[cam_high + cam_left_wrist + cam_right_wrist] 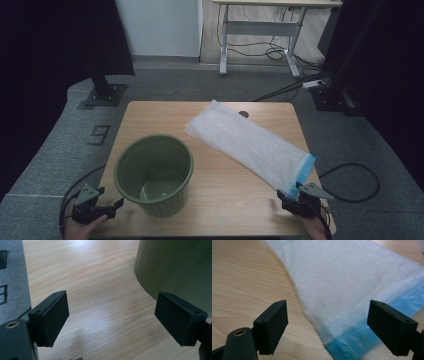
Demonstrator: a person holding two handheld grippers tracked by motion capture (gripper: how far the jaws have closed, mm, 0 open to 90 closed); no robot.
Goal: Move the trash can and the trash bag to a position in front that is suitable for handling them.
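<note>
Two grippers rest low at the near edge of the desk point(150, 112). Left of the green pot point(154, 172), the left gripper point(107, 207) points at its wall, jaws wide and holding nothing. Right of the pot, the right gripper point(287, 197) faces the white bag's point(247, 142) blue end, jaws wide and holding nothing. Bare wood lies between pot and bag.

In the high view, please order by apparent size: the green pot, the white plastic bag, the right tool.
1. white plastic bag, the longest and widest
2. green pot
3. right tool, clearly smallest, although it is nearest the camera
</note>
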